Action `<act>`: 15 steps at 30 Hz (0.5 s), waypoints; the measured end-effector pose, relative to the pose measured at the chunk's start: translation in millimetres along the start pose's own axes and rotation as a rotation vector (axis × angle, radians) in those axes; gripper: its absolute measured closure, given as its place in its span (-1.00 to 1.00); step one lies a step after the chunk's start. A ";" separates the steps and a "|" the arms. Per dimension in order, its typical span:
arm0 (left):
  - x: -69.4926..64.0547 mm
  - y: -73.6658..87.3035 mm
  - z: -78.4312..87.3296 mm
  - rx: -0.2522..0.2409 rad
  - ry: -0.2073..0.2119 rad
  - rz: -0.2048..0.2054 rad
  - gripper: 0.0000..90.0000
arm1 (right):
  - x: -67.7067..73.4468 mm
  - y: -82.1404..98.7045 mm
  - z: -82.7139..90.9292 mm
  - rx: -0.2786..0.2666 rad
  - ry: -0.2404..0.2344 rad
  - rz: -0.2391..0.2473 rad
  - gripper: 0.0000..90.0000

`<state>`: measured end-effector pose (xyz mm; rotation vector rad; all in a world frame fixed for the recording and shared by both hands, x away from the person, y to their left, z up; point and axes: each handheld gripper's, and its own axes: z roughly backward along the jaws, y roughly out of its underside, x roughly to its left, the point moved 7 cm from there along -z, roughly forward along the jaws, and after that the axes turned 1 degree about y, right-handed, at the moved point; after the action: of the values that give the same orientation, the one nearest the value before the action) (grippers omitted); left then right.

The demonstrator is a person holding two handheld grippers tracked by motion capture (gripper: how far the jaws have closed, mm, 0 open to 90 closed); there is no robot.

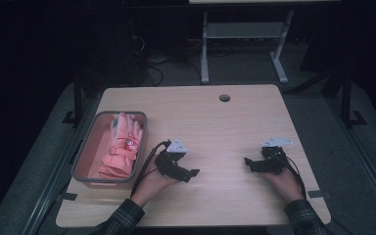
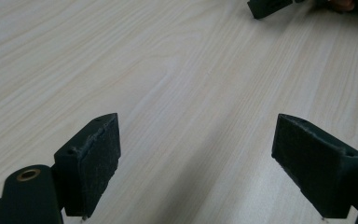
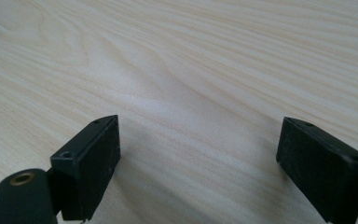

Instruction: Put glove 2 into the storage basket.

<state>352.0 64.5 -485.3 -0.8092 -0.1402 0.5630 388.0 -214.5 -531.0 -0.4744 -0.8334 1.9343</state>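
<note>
Wooden table (image 1: 225, 132) | both grippers (image 1: 192, 172) (image 1: 247, 161) resting wide apart, holding nothing | next: left reaching pink gloves (image 1: 122, 147) in tray (image 1: 85, 152).

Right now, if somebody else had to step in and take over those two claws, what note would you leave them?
Left claw: open, holding nothing, low over the table, just right of the grey bin.
Right claw: open, holding nothing, pointing toward the left one.
Pink gloves: lying in the bin, touched by neither claw.
Done: gloves are binned.
Left: judging by that, probably little, unless they must come back out.
</note>
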 end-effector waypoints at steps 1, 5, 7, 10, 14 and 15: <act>-0.3 0.6 -0.9 0.003 -0.001 -0.002 -0.67 | 0.1 0.0 0.0 -0.001 0.000 -0.001 -0.71; -3.6 4.7 -9.7 0.008 0.008 -0.010 -0.67 | 0.3 -0.2 -0.1 -0.002 0.000 -0.004 -0.71; -5.3 5.9 -13.4 0.008 0.006 -0.021 -0.68 | 0.1 -0.1 0.0 0.000 -0.001 0.001 -0.71; -7.8 8.4 -18.0 0.014 0.013 -0.026 -0.68 | 0.0 -0.1 -0.1 -0.001 -0.001 0.002 -0.71; -10.9 13.5 -26.5 0.022 0.011 -0.035 -0.68 | 0.4 -0.1 -0.1 0.000 -0.003 0.003 -0.71; -11.3 14.8 -28.1 0.027 0.007 -0.038 -0.68 | 0.4 -0.1 -0.1 0.000 -0.003 0.003 -0.71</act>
<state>345.4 48.5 -514.2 -0.7809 -0.1416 0.5249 388.0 -214.1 -531.0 -0.4733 -0.8354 1.9383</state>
